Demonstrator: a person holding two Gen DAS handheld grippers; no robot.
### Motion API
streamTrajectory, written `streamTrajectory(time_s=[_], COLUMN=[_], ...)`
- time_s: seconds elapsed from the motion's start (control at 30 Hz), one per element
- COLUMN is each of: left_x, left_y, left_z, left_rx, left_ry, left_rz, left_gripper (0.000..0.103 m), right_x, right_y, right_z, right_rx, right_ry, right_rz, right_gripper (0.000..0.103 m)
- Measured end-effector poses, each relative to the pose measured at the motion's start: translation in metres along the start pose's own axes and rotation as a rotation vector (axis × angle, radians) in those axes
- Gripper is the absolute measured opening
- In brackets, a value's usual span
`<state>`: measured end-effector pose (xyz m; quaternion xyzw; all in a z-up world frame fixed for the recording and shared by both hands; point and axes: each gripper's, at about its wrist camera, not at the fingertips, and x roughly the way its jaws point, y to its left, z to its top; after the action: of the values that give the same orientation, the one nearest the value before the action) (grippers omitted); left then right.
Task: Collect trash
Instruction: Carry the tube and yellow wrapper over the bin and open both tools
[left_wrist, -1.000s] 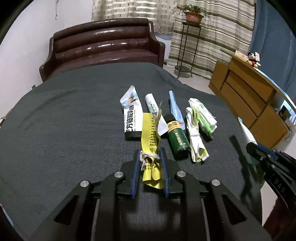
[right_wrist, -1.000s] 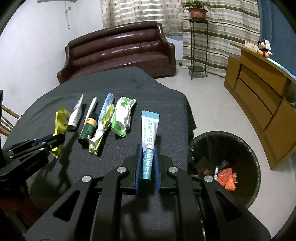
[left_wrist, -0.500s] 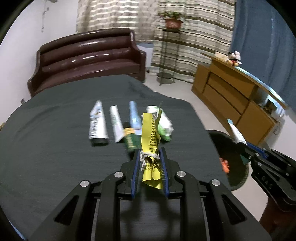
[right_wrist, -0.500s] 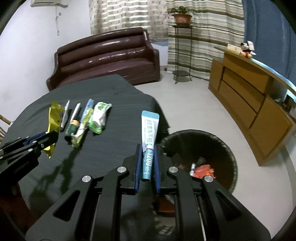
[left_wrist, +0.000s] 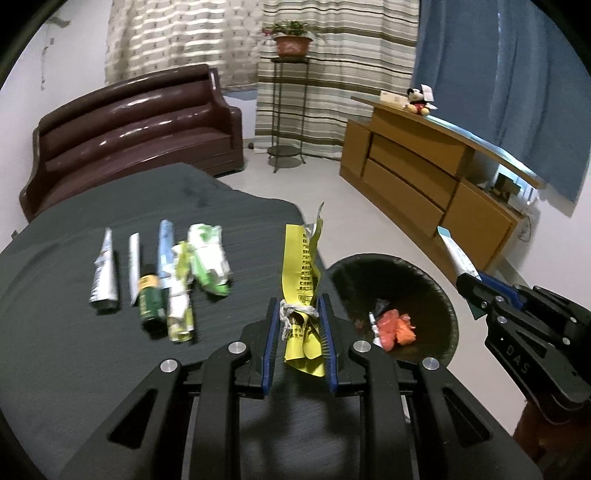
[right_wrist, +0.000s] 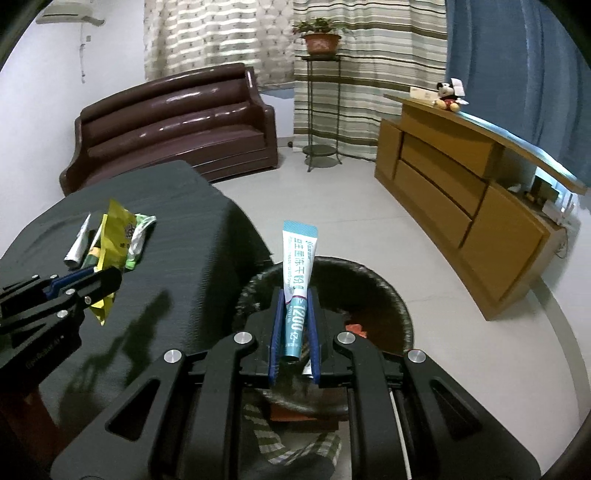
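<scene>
Blue-padded fingers of your left gripper (left_wrist: 300, 332) are pinching a yellow wrapper (left_wrist: 301, 273) tied with a bit of white string; the jaws are sitting narrow, pressing on the crumpled lower part while the long printed strip is standing up above them. You are holding it over the edge of the dark table (left_wrist: 74, 369), just beside the black trash bin (left_wrist: 448, 317) on the floor to the right.

Your right gripper (right_wrist: 294, 332) is clamping a teal and white tube (right_wrist: 298, 280) near its cap end, jaws nearly closed on it, and the tube is pointing up and away from you. It is hanging directly over the bin's opening (right_wrist: 402, 314), where some orange scraps (left_wrist: 397, 326) are lying.

Further out on the table, the remaining trash is lying in a row: a silver tube (left_wrist: 104, 275), a white tube (left_wrist: 133, 264), a green bottle (left_wrist: 150, 301), a blue tube (left_wrist: 165, 251) and crumpled green-and-white wrappers (left_wrist: 208, 258).
</scene>
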<state>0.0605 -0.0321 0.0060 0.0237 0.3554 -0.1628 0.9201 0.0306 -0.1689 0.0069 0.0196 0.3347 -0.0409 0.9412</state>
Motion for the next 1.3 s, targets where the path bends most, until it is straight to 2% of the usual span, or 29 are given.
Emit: streamTrajectory(time_s=[0.43, 1.3], left_x=[0.028, 0.064], left_y=[-0.034, -0.069], left_z=[0.008, 0.017], left_rx=[0.067, 0.134], left_ry=[0.025, 0.082], left_rz=[-0.017, -0.004], left_gripper=[0.022, 0.022], right_x=[0.015, 0.045], right_y=[-0.024, -0.068], right_z=[0.000, 0.004], right_rx=[0.038, 0.122], right_ry=[0.003, 0.014], right_rz=[-0.030, -0.033], right_gripper=[0.012, 0.013])
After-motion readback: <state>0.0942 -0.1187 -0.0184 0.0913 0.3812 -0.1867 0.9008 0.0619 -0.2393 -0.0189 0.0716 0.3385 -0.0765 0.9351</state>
